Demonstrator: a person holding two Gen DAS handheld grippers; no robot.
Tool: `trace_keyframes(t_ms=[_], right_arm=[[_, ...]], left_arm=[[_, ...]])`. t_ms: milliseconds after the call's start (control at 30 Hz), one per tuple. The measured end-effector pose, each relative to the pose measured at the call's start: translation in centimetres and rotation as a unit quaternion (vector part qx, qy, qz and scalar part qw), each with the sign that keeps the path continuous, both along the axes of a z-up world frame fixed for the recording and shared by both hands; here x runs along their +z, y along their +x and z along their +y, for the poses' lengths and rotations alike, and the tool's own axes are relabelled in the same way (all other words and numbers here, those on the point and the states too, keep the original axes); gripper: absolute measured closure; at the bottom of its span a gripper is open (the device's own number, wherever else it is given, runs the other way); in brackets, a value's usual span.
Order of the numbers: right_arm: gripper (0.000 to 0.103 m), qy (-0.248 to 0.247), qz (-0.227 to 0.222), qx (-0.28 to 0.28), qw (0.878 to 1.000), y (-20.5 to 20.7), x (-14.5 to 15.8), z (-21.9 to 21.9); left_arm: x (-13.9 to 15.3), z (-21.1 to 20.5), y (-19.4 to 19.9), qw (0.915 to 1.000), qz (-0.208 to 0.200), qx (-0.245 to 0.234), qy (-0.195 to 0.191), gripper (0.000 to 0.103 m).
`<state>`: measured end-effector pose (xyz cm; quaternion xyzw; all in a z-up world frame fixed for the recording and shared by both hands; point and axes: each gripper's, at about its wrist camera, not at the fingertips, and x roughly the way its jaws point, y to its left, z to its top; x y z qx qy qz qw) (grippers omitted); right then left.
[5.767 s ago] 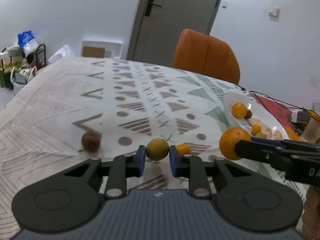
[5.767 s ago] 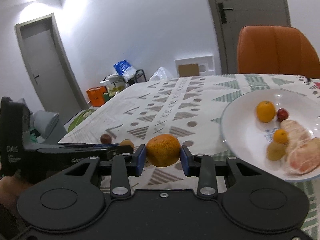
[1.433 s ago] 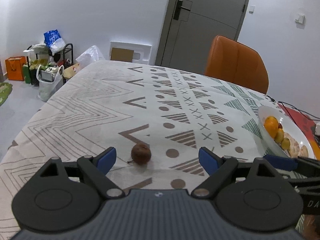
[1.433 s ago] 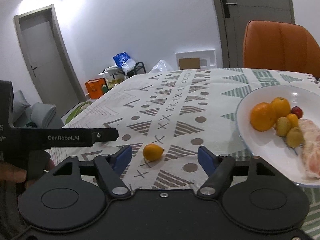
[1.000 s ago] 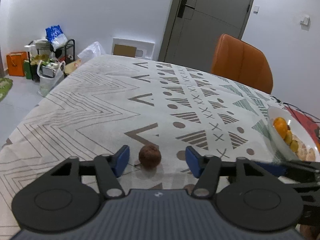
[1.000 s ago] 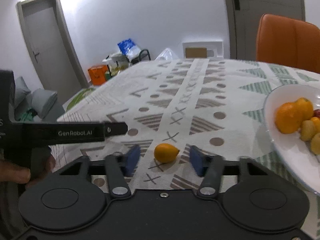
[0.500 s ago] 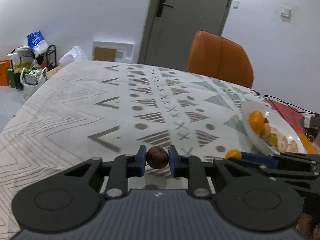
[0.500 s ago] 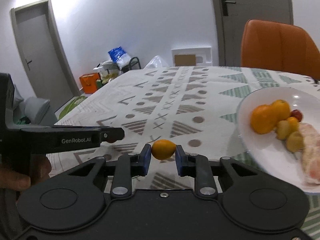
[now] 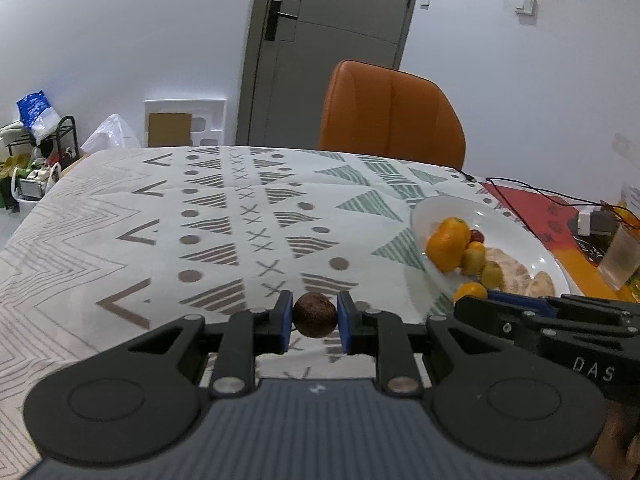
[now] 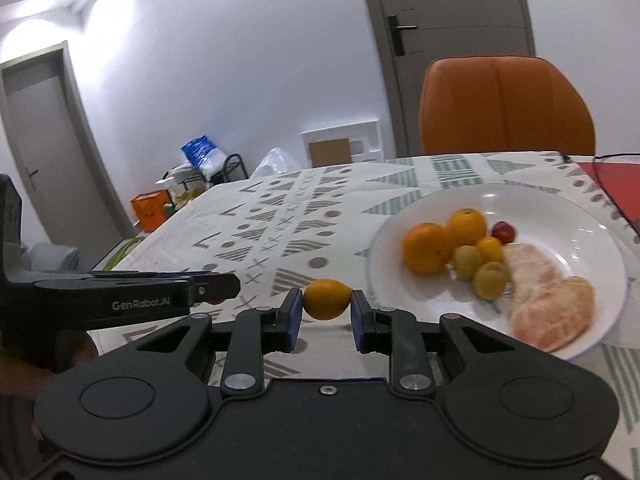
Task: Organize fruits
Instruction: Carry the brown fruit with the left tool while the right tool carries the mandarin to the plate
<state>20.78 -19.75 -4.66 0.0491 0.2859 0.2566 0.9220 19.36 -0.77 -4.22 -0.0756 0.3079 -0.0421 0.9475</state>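
Observation:
My left gripper (image 9: 314, 321) is shut on a small round brown fruit (image 9: 314, 320) and holds it above the patterned tablecloth (image 9: 200, 232). My right gripper (image 10: 326, 307) is shut on a small orange kumquat (image 10: 327, 298), just left of the white plate (image 10: 560, 216). The plate holds two oranges (image 10: 426, 253), small yellow fruits (image 10: 491, 280), a red fruit (image 10: 503, 231) and peeled pomelo pieces (image 10: 548, 304). The plate also shows in the left wrist view (image 9: 448, 208), at the right. The right gripper (image 9: 500, 300) appears there with the kumquat (image 9: 470, 291) at the plate's near rim.
An orange chair (image 9: 390, 114) stands behind the table's far edge. Black cables (image 9: 532, 192), a red mat (image 9: 548, 216) and a clear cup (image 9: 619, 256) lie right of the plate. Bags and a rack (image 9: 32, 148) stand on the floor at left.
Both grippers went from open around fruits lying on the cloth to shut on them. They have lifted the brown fruit and the kumquat and moved right, closer to the plate.

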Motion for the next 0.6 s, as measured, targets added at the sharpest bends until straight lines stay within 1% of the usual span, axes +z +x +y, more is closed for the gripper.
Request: trace_keyframes(t_ms=[333,600], right_arm=[[0.079,0.013,-0.001,-0.04,0.999,0.3,-0.3,-3.5],[0.079,0.022,0.001,-0.06,0.998,0.5,-0.8,-5.7]], left_arm=[[0.1,-2.7,0.6,0.9997,0.001,-0.023,0.007,0.081],[0.3,-4.5,1.2,0.9993,-0.001,-0.036,0.014,0.081]])
